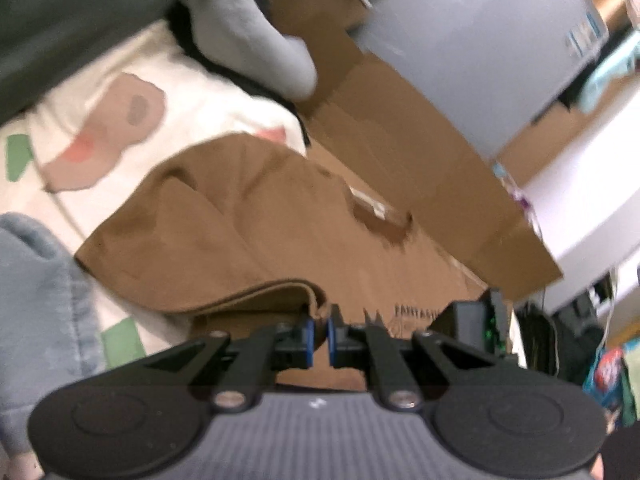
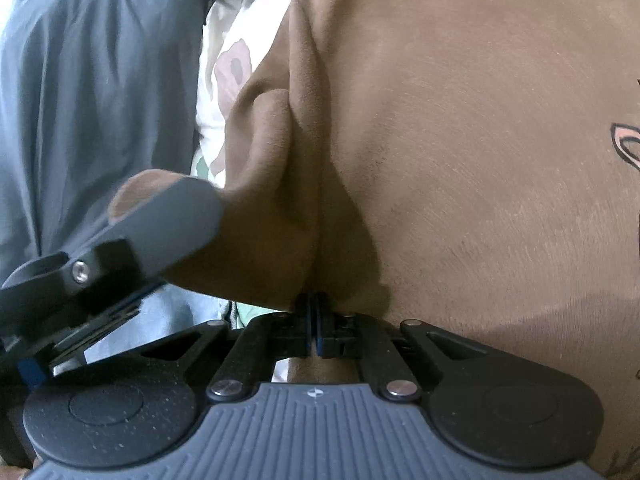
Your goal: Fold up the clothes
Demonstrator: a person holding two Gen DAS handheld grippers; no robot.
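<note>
A brown garment [image 1: 224,216] lies crumpled on a patterned cream bedsheet [image 1: 132,80] and partly over a cardboard box. My left gripper [image 1: 319,320] is shut on the garment's thick hemmed edge, which bunches between the blue pads. In the right wrist view the same brown garment [image 2: 460,140] fills most of the frame, with a small printed motif at its right edge. My right gripper [image 2: 314,310] is shut on a pinched fold of it, and creases rise from the jaws. The other gripper's body [image 2: 140,232] shows at the left, close beside the cloth.
A flattened cardboard box [image 1: 400,152] lies under and beyond the garment, with a grey bin [image 1: 480,48] behind it. A grey-blue sweatshirt [image 1: 36,300] sits at the left and grey cloth [image 1: 248,28] at the top. Dark grey fabric [image 2: 92,100] covers the left of the right wrist view.
</note>
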